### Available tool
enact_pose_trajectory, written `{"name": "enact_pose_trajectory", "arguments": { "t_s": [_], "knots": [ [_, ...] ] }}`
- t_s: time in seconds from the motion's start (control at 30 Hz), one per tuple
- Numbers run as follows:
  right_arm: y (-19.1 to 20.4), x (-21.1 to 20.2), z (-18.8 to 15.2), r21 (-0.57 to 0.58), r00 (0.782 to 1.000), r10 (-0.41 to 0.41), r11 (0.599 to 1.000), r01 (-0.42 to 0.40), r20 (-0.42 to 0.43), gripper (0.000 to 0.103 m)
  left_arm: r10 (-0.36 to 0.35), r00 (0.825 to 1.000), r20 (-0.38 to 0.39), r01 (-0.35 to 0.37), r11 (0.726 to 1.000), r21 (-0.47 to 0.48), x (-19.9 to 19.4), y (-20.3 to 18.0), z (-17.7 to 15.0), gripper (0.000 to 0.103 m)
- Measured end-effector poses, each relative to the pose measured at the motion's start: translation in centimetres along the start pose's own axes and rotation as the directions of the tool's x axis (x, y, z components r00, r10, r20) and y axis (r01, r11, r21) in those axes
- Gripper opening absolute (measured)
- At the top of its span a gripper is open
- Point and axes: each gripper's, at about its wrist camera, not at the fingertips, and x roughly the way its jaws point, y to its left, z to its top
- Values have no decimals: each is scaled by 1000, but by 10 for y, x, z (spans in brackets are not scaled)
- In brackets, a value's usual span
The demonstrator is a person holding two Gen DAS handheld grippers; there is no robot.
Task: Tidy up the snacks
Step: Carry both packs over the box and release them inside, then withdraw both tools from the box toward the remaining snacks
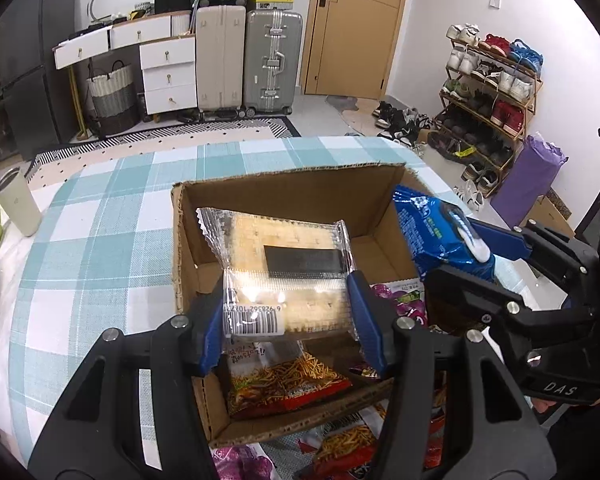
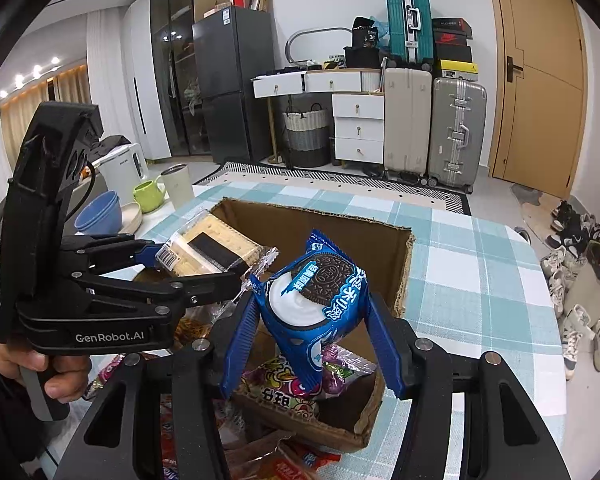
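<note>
Left gripper [image 1: 286, 320]: fingers grasping cracker pack [image 1: 276, 264], directly above box [image 1: 284, 188]. Right gripper [image 2: 312, 344]: fingers grasping cookie pack [image 2: 320, 296], above box's right side.

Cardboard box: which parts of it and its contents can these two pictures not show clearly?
- Left wrist view: the cracker pack in the left gripper hides much of the cardboard box floor.
- Right wrist view: the blue cookie pack in the right gripper covers the purple candy bag.
- Both views: snacks in front of the box are cut off by the bottom edge.
</note>
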Motion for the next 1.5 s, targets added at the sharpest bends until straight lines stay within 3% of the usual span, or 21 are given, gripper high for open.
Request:
{"name": "enact_pose_trajectory", "arguments": {
  "t_s": [0.3,0.37,0.43,0.57,0.63,0.7,0.87,0.93,0.97,1.23,1.5],
  "knots": [
    [-7,12,0,0,1000,-4,1000,4,12,57,24,1000,5,-25,999,21,18,0,7,53],
    [-8,11,0,3,1000,4,1000,-4,19,66,36,999,3,-36,999,19,21,1,8,53],
    [-7,5,0,5,999,1,1000,-1,43,83,32,999,-2,-32,999,12,22,2,8,53],
    [-10,-15,-1,37,996,-23,999,20,82,95,15,1000,-13,-15,1000,-12,16,3,5,55],
    [-15,-28,-4,63,996,-36,998,31,87,102,18,1000,-6,-19,1000,-21,8,5,3,64],
    [-19,-37,-6,85,996,-40,996,33,84,102,4,1000,3,-4,1000,-29,-2,6,1,80],
    [-25,-66,-22,136,996,-38,990,27,82,102,-3,1000,27,5,998,-66,-34,9,-9,87],
    [-23,-76,-31,136,996,-37,990,26,76,102,-4,999,35,6,998,-66,-48,9,-17,92],
    [-20,-81,-35,132,997,-38,991,29,73,102,0,999,41,3,998,-65,-54,9,-21,102],
    [-13,-98,-73,123,998,-52,991,48,33,102,26,998,49,-23,998,-64,-96,10,-65,102],
    [-15,-88,-97,144,997,-66,987,69,-31,102,64,998,24,-61,994,-95,-111,28,-106,102]
  ]
}}
